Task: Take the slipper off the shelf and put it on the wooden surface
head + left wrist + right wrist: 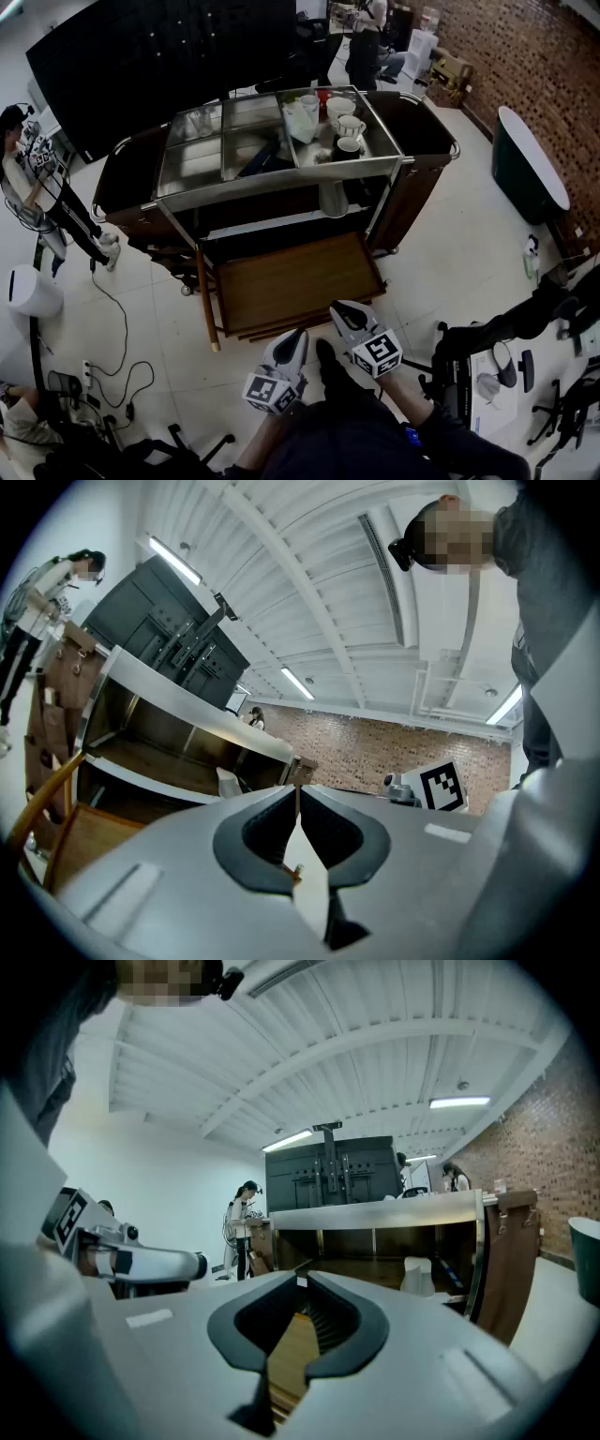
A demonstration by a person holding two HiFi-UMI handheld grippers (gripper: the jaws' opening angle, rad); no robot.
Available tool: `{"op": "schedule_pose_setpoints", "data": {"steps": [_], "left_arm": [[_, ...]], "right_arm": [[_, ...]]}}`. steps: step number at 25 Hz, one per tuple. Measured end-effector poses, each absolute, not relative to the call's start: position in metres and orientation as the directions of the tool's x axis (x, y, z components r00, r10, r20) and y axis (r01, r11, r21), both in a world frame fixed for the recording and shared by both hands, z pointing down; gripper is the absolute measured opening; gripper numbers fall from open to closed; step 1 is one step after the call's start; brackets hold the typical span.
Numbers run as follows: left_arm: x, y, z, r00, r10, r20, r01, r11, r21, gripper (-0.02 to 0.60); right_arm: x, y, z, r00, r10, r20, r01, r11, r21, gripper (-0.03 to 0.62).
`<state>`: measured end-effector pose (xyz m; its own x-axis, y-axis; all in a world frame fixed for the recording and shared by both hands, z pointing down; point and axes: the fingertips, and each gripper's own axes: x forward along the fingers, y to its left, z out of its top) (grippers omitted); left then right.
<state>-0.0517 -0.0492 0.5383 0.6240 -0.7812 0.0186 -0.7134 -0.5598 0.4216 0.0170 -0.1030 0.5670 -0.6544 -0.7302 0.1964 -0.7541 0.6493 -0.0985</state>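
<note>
A white slipper (333, 199) stands on the shelf under the steel top of the cart (281, 176). It also shows as a pale shape on that shelf in the left gripper view, slipper (228, 782), and in the right gripper view, slipper (417, 1275). A wooden surface (295, 281) juts out low from the cart's front. My left gripper (297, 337) and right gripper (340, 309) hover side by side just short of the wood's near edge. Both are shut and hold nothing: left gripper (298, 790), right gripper (302, 1282).
Several cups (345, 127) and a white bag sit in the cart's top trays. A person (33, 183) stands at far left, another at the back. A dark green tub (527, 161) lies at right by the brick wall. Cables (117, 347) and office chairs crowd the floor near me.
</note>
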Motion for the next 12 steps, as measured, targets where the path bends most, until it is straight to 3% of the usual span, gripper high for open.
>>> {"op": "schedule_pose_setpoints", "data": {"steps": [2, 4, 12], "left_arm": [[-0.041, -0.092, 0.544, 0.606, -0.795, 0.019, -0.733, -0.549, 0.401, 0.041], [-0.027, -0.136, 0.542, 0.593, -0.805, 0.024, -0.747, -0.539, 0.389, 0.105], [0.028, -0.257, 0.539, 0.585, -0.807, 0.076, -0.768, -0.522, 0.37, 0.132]], "right_arm": [[0.033, -0.16, 0.578, -0.638, -0.739, 0.215, -0.765, 0.639, -0.077, 0.04], [0.052, -0.222, 0.59, -0.617, -0.751, 0.233, -0.779, 0.624, -0.052, 0.067], [0.106, -0.457, 0.666, -0.526, -0.774, 0.352, -0.828, 0.561, -0.002, 0.098]]}}
